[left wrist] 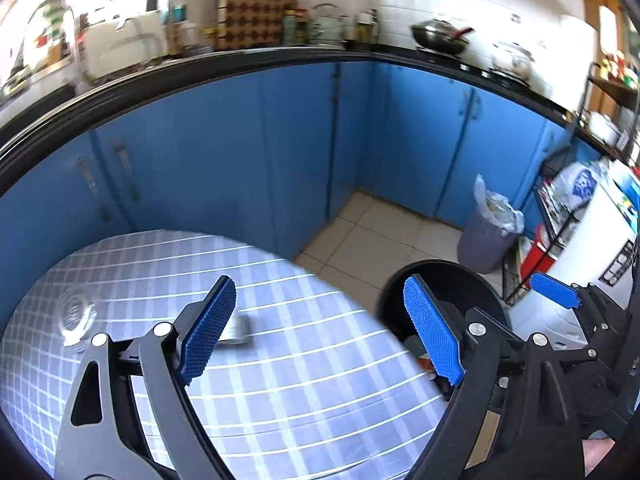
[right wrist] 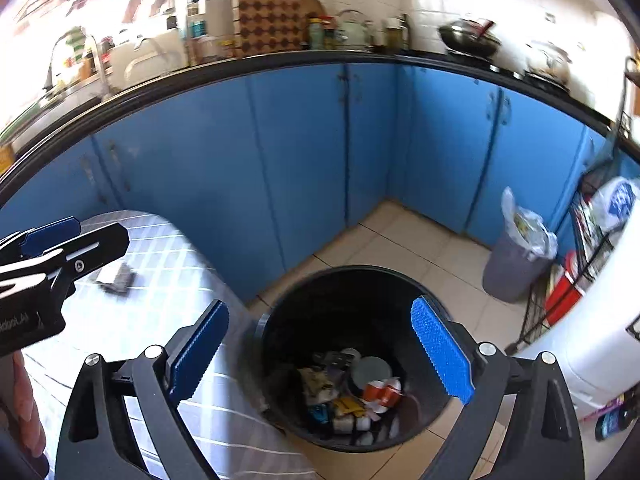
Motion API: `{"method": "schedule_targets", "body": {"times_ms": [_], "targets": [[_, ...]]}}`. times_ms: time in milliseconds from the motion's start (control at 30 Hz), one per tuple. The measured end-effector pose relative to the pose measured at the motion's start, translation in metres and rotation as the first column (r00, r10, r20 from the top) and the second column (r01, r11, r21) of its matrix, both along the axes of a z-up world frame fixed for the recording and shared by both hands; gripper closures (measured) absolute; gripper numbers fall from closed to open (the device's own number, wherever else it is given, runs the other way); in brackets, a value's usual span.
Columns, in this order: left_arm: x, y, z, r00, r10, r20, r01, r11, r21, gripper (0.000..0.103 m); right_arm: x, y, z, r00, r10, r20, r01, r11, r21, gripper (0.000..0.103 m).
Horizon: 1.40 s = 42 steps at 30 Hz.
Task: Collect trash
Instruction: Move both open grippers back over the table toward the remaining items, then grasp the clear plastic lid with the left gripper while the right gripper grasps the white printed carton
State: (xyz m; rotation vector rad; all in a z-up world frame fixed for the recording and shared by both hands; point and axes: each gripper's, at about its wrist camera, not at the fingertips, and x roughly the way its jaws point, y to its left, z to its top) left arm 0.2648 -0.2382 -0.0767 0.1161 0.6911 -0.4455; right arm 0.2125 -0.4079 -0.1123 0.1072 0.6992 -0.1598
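Glass ashtray (left wrist: 74,314): far left on the checked surface (left wrist: 280,360), clear, blurred, standing alone.
Left claw (left wrist: 320,328): blue pads spread wide apart with nothing between them; it hangs over the right part of the surface, its right pad over the bin's rim.
Flat wrapper (left wrist: 238,330): a small grey, blurred piece of trash lying on the surface, partly hidden behind the left pad of the left claw; in the right wrist view it lies just beyond the tip of that claw (right wrist: 120,278).
Black trash bin (right wrist: 340,280): on the tiled floor just right of the surface edge, open-topped.
Bin contents (right wrist: 352,392): packets, a red-and-white cup, a grey lid and yellow scraps piled at the bottom.
Right claw (right wrist: 320,356): pads wide apart and empty, poised above the bin's mouth.
Grey bin with plastic liner (right wrist: 516,264): farther right, near the blue cabinets (right wrist: 280,160), well apart from the black bin.
Wire rack (right wrist: 560,280): far right edge, holding red and white packages.
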Motion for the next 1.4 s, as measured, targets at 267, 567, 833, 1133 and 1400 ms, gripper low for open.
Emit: {"method": "schedule_targets", "body": {"times_ms": [267,567,833,1133,1400], "targets": [[0.011,0.081,-0.004,0.993,0.121,0.013,-0.121,0.993,0.007,0.018,0.036,0.066,0.000,0.995,0.096,-0.036,-0.096,0.995,0.021,0.013],[0.034,0.177,-0.025,0.959,0.284,-0.003,-0.283,0.957,0.054,0.018,0.079,0.140,-0.017,0.972,0.207,-0.112,-0.202,0.978,0.053,0.013],[0.057,0.223,-0.052,0.938,0.340,-0.072,-0.337,0.940,0.048,0.018,0.107,0.165,-0.032,0.962,0.219,-0.161,-0.212,0.975,0.060,0.013],[0.084,0.206,-0.068,0.947,0.307,-0.090,-0.296,0.947,0.122,0.013,0.122,0.168,-0.046,0.958,0.207,-0.198,-0.195,0.977,0.082,0.013],[0.113,0.210,-0.078,0.918,0.350,-0.185,-0.333,0.936,0.118,0.012,0.129,0.182,-0.047,0.952,0.239,-0.190,-0.233,0.971,0.052,0.021]]}}
